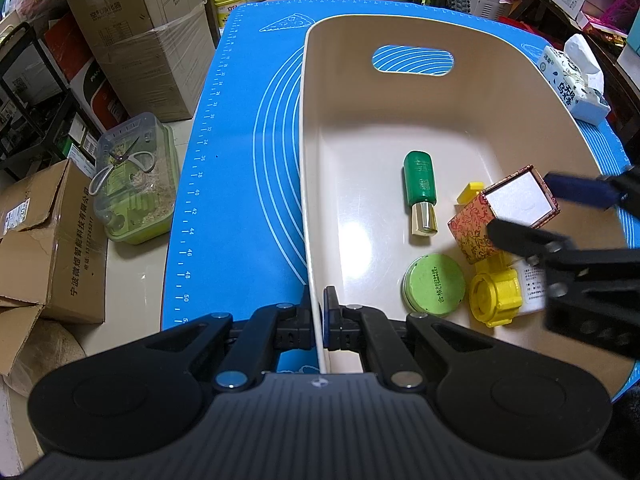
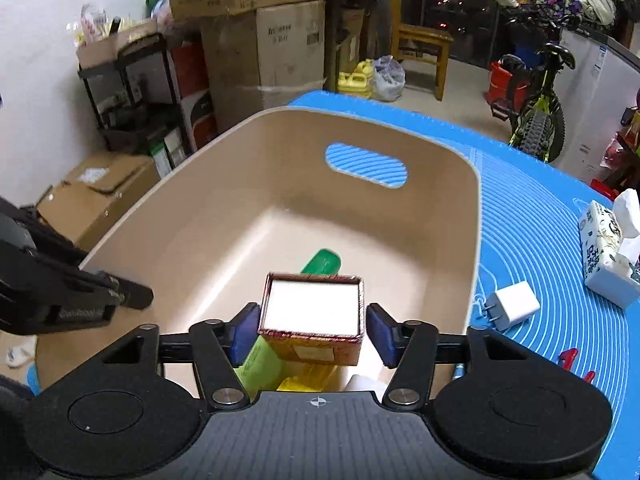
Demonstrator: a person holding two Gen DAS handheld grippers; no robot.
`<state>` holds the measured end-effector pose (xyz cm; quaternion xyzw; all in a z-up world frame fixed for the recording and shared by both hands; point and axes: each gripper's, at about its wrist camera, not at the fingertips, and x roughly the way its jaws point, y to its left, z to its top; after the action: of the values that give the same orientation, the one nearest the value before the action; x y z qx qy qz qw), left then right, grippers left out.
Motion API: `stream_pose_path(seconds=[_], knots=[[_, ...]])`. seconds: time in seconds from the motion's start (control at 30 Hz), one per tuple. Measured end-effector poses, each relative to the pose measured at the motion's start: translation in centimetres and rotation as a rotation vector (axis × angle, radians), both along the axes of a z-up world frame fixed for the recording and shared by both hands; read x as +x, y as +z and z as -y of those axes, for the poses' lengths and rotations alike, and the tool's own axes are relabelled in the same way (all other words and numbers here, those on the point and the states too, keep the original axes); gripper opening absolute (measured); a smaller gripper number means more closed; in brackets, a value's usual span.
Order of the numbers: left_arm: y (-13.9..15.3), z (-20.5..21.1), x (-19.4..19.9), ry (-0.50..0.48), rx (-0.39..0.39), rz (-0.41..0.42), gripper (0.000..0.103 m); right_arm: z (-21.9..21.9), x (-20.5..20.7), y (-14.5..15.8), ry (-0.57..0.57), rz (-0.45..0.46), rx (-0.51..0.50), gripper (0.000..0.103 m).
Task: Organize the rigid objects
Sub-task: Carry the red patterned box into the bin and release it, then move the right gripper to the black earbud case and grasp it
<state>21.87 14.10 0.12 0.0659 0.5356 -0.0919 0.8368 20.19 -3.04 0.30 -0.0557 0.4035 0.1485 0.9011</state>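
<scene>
A beige bin (image 1: 400, 120) stands on the blue mat (image 1: 240, 160). My left gripper (image 1: 320, 320) is shut on the bin's left wall near its front. Inside lie a green bottle (image 1: 419, 188), a green round tin (image 1: 434, 284), a yellow cap-shaped piece (image 1: 495, 298) and a small yellow block (image 1: 470, 192). A red patterned box (image 2: 312, 320) with a white inside sits between the pads of my right gripper (image 2: 312, 330), over the bin's right part. The pads stand a little apart from the box's sides. The box also shows in the left wrist view (image 1: 500, 216).
A tissue pack (image 2: 608, 252) and a white charger (image 2: 512, 306) lie on the mat right of the bin. A red tool (image 2: 568, 360) shows near the charger. Cardboard boxes (image 1: 52, 240), a clear container (image 1: 136, 184) and a bicycle (image 2: 536, 92) stand around the table.
</scene>
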Motion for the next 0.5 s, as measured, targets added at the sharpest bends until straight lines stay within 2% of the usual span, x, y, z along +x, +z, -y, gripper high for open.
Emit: stream_pose_path(seconds=[0.07,0.27,0.5], knots=[[0.0,0.0,0.0,0.000,0.000,0.000,0.005,0.6,-0.1,0.7,-0.018,0.031,0.020,0.076],[0.0,0.0,0.0,0.000,0.001,0.000,0.005,3.6,-0.3,3.4,-0.091,0.109,0.052,0.079],[0.0,0.0,0.0,0.000,0.001,0.000,0.005,9.2,-0.8,5.6,-0.255,0.212,0.077,0.079]])
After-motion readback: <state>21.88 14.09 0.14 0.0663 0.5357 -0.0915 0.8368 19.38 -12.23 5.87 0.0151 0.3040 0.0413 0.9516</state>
